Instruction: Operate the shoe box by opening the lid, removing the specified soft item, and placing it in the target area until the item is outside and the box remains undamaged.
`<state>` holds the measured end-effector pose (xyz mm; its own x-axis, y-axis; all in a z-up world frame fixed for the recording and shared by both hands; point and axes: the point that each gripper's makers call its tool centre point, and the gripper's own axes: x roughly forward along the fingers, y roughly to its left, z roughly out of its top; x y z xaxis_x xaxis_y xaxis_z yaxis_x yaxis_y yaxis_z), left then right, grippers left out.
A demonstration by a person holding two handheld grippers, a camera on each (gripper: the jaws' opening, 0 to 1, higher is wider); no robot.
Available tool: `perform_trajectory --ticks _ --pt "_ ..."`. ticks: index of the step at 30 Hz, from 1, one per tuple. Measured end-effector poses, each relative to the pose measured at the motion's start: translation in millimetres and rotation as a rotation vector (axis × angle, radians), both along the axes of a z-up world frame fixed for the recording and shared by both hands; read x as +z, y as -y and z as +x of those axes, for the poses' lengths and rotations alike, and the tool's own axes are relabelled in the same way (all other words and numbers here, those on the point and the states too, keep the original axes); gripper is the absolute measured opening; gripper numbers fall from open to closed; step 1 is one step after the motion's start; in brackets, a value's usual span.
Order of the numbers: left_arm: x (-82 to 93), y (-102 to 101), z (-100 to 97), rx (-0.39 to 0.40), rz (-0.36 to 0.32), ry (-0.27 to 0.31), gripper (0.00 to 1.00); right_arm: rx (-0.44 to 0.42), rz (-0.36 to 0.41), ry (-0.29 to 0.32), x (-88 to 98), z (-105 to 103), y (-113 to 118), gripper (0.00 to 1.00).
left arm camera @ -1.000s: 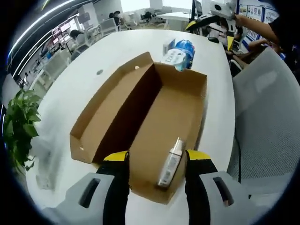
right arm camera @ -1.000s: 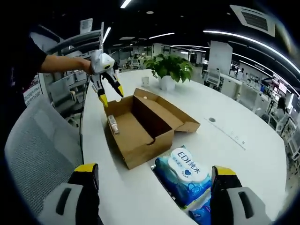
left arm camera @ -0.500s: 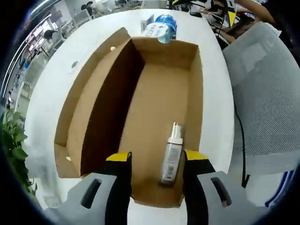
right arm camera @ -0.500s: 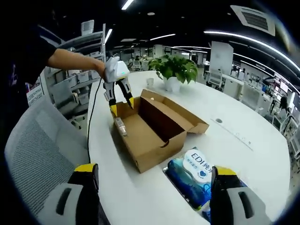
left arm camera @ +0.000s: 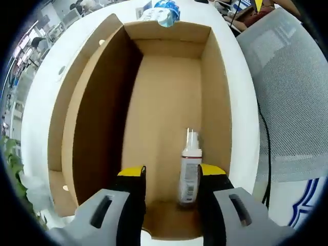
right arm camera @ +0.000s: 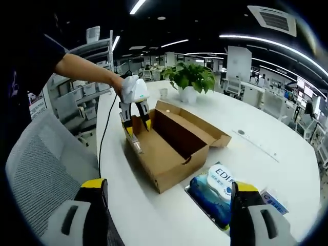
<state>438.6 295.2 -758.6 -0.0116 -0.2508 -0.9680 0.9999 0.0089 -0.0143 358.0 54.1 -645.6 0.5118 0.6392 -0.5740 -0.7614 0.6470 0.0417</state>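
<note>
On the white table (right arm camera: 169, 215) the brown cardboard box (left arm camera: 164, 102) stands open, its lid (right arm camera: 197, 123) folded flat out to the far side in the right gripper view. At 6 o'clock in the left gripper view the left gripper (left arm camera: 166, 177) hangs with its yellow-tipped jaws spread apart inside the near end of the box, holding nothing; a small white spray bottle (left arm camera: 190, 169) lies on the box floor just inside the right jaw, and whether it touches that jaw cannot be told. Its label is too small to read. At 12 o'clock, past the far wall of the box, a blue wipes pack (left arm camera: 163, 11) is cut off by the picture's edge. In the right gripper view the right gripper (right arm camera: 166, 197) is wide open and empty, well apart from the box, with the wipes pack (right arm camera: 218, 192) lying between its jaws. A potted plant (right arm camera: 190, 79) stands beyond the box at 12 o'clock, and bare tabletop stretches to 3 o'clock. A grey mesh chair (right arm camera: 38, 174) sits by the table edge at 9 o'clock.
</note>
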Motion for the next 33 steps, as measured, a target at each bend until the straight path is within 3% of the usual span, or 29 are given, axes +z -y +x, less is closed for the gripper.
perform_trajectory --ticks 6,11,15,26,33 --pt "-3.0 3.6 -3.5 -0.014 0.01 0.002 0.39 -0.026 0.01 -0.004 -1.4 -0.8 2.6 0.99" --pt "-1.2 8.9 -2.3 0.046 -0.027 0.012 0.37 -0.038 0.017 -0.008 -4.2 -1.1 3.4 0.99" --pt "1.4 9.7 10.3 0.073 -0.049 0.056 0.33 -0.035 0.018 -0.012 -4.6 -2.4 1.9 0.99" --pt "7.0 2.5 5.3 0.03 -0.042 0.033 0.36 -0.03 0.021 -0.007 -2.1 -3.9 0.2 0.99" --pt "-9.7 -0.1 -2.9 -0.026 -0.016 0.031 0.36 -0.026 0.023 -0.009 -4.2 -6.7 -4.6 0.98"
